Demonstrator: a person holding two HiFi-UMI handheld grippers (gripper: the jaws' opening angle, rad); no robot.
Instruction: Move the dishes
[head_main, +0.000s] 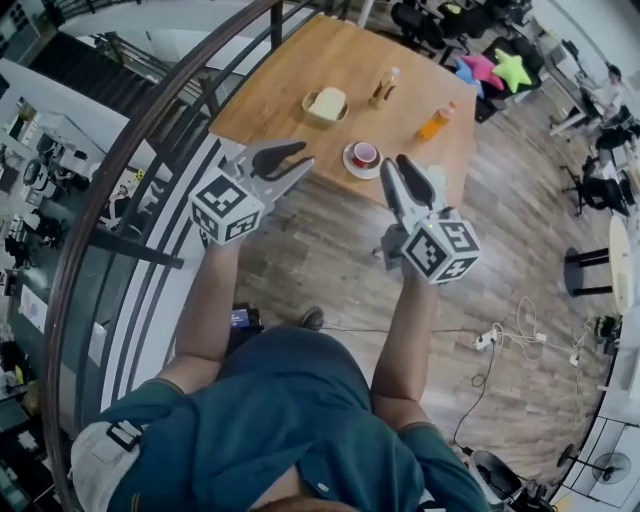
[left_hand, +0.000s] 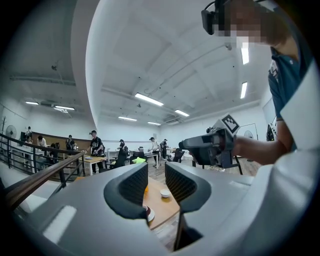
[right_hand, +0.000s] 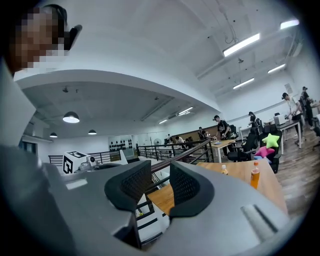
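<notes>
Our left gripper (head_main: 300, 158) and right gripper (head_main: 396, 166) hung released, jaws apart and empty, just short of the light wooden table (head_main: 290, 70). At the table's near edge sat a red cup (head_main: 365, 152) on a round white saucer (head_main: 350, 163), and mid-table a shallow cream bowl (head_main: 326, 104); we judged every dish left to move.

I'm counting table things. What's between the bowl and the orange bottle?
A small bottle stands between the bowl and the orange bottle, a little farther back, seen in the head view.
</notes>
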